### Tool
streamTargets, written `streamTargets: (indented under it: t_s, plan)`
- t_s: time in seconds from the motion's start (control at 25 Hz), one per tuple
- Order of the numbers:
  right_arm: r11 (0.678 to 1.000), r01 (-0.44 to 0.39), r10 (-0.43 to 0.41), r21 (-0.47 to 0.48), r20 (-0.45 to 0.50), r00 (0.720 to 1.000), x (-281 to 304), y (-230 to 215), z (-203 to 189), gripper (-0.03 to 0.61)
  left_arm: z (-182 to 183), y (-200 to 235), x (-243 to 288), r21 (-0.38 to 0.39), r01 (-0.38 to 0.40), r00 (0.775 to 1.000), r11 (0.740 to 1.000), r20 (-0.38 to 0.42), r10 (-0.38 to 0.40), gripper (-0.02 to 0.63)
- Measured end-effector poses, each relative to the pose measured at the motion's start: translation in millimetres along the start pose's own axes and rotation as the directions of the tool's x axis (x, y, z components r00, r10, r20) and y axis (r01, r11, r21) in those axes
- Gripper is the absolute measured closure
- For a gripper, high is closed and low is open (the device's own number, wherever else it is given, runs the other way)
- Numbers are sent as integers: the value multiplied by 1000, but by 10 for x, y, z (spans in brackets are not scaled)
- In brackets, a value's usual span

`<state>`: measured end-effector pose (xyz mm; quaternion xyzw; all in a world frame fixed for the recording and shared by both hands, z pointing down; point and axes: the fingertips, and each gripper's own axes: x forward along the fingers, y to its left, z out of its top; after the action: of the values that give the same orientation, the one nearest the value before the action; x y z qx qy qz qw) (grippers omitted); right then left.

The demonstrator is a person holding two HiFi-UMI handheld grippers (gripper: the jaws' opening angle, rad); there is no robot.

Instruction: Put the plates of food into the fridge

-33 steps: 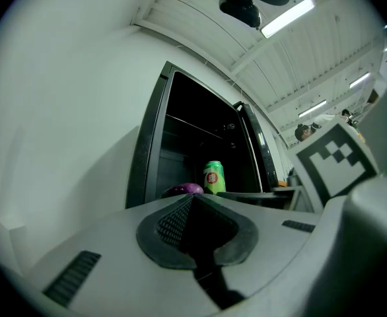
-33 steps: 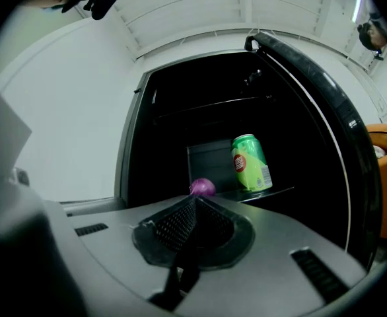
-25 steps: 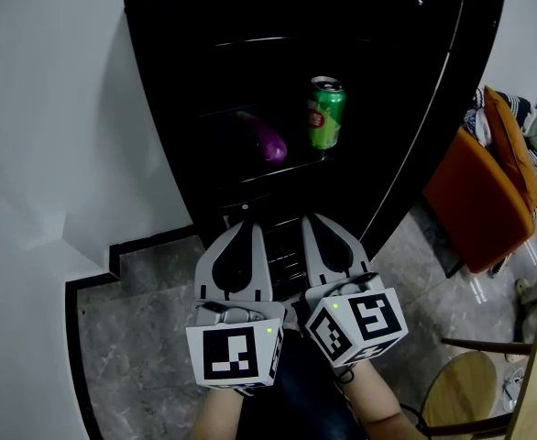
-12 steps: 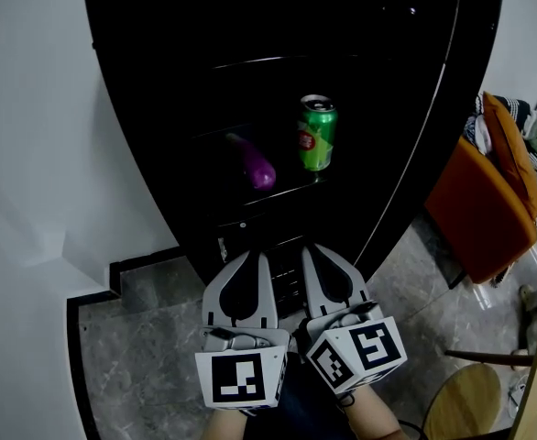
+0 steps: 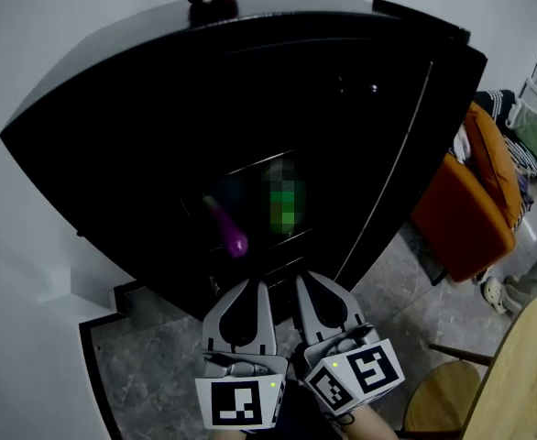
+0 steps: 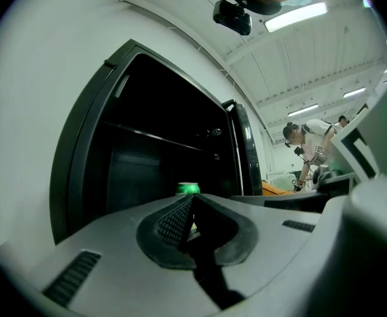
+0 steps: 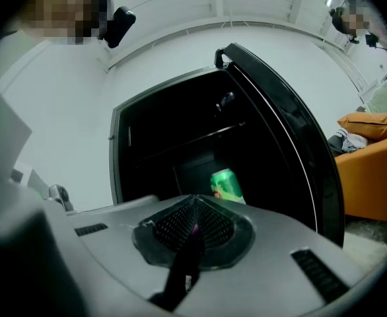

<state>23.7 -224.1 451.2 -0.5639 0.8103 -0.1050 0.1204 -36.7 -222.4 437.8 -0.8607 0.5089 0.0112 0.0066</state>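
The left claw and right claw are moulded pale grey, with black textured pads. White marker cubes printed with black squares are mounted behind.

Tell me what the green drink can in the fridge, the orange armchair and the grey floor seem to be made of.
The green cylindrical drink can looks like thin metal with a glossy printed skin. The orange armchair seems fabric-upholstered: matte, softly rounded padding. The grey veined floor is probably polished stone or stone-look tile, going by its pale veins.

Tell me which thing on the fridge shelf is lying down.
The purple eggplant: it lies flat, left of the green can in the head view, while the can stands upright.
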Motion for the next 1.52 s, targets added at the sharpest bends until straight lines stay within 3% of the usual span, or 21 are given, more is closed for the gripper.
streamTargets:
  t_s: [0.36,0.92,1.2,1.36,1.52]
  plan:
    - [1000,-14,14,-8,11,1000,-20,509,1310,566,1250,-87,-39,8,23,999,1000,-32,-23,606]
    - [999,16,-14,41,-55,998,20,986,2990,566,3106,-172,-26,-32,22,997,999,-71,-24,606]
    - [999,-33,32,-3,-57,998,305,1084,3452,565,3661,58,148,-14,-28,1000,1000,-6,28,606]
    - [998,-58,56,-40,-65,996,501,1111,3591,565,3792,186,242,12,-68,998,998,-2,68,606]
    - [994,-77,71,-78,-81,994,739,1153,3643,565,3848,369,290,-10,-95,995,995,-1,95,606]
